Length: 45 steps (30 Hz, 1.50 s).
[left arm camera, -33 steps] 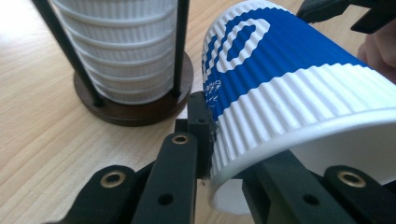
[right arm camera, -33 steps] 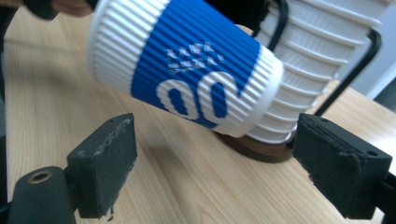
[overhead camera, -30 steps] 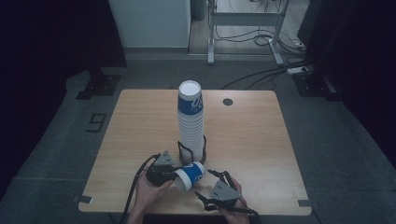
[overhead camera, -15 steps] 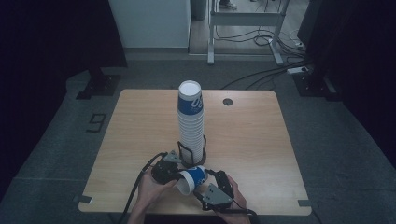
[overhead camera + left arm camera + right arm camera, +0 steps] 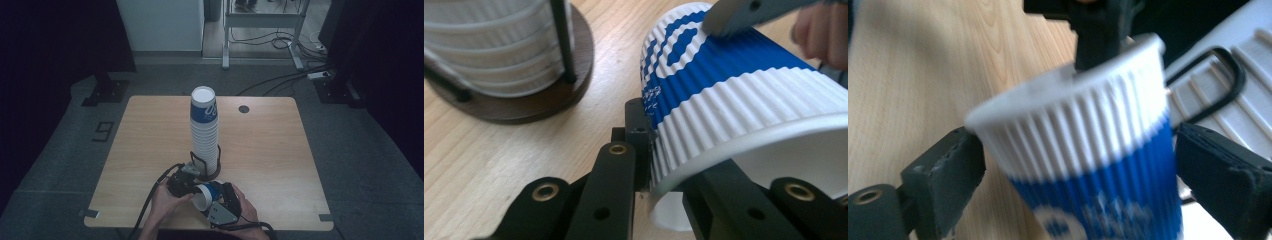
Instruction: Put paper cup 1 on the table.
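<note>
Fingers of both grippers bear on one cup, held on its side at the lower centre of the high view.
High view: left gripper (image 5: 186, 184) and right gripper (image 5: 223, 202) meet at the cup (image 5: 206, 194), below the stack (image 5: 204, 131). Left gripper view: jaws pinch the rim (image 5: 744, 150), one inside. Right gripper view: pads (image 5: 948, 175) flank the body (image 5: 1088, 165), contact unclear. Best keep the rim pinch light, lest it crush.

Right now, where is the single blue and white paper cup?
In the high view, the cup lies tilted between the left gripper and the right gripper, near the table's front edge, just before the tall cup stack.
</note>
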Tool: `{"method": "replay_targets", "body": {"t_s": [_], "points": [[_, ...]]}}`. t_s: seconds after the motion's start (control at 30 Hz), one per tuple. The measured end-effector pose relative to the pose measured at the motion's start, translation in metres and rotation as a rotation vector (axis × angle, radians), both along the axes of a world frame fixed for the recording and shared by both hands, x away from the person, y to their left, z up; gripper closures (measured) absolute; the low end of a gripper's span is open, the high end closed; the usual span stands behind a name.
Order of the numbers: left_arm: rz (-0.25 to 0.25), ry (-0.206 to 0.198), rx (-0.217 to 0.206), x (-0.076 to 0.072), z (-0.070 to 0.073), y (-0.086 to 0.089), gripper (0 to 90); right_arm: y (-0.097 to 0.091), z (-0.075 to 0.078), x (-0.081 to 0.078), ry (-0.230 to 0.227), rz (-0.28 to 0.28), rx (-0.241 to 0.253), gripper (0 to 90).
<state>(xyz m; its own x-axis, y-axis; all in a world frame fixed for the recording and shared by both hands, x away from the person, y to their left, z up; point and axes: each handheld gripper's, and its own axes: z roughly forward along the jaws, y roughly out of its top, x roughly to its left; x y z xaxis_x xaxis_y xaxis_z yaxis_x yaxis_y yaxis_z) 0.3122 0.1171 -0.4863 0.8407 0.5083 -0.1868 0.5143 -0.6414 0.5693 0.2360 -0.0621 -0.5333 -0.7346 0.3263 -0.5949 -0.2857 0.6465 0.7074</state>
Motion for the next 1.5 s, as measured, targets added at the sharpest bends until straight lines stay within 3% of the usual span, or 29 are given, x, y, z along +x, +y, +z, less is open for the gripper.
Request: {"method": "replay_targets", "body": {"t_s": [0.2,0.5,0.63,0.77,0.93,1.03,1.13,1.27,1.5], "points": [[-0.011,0.014,-0.001,0.0,0.001,-0.003,85.0,0.01,0.0,0.004,-0.013,0.0,-0.043,9.3],[0.038,0.015,-0.062,0.002,0.0,0.001,83.7,0.013,0.003,0.006,-0.001,-0.012,-0.002,13.3],[0.053,0.011,-0.119,0.001,-0.001,0.004,82.7,0.013,0.004,0.005,-0.017,-0.012,0.022,14.3],[0.068,-0.005,-0.148,-0.001,-0.001,0.007,82.0,0.011,0.005,0.007,0.01,-0.015,0.064,15.2],[0.09,-0.022,-0.216,-0.003,-0.005,0.01,80.5,0.008,0.006,0.008,0.039,-0.034,0.104,16.3],[0.099,-0.039,-0.231,-0.005,-0.006,0.011,73.8,0.005,0.006,0.009,0.06,-0.039,0.133,16.6],[0.141,-0.054,-0.262,-0.007,-0.006,0.014,67.9,0.001,0.006,0.01,0.088,-0.053,0.166,16.8],[0.139,-0.071,-0.315,-0.01,-0.008,0.017,59.4,-0.005,0.006,0.013,0.133,-0.06,0.214,17.0],[0.21,-0.117,-0.33,-0.012,-0.009,0.023,42.4,-0.011,0.007,0.018,0.187,-0.075,0.276,17.3]]}}
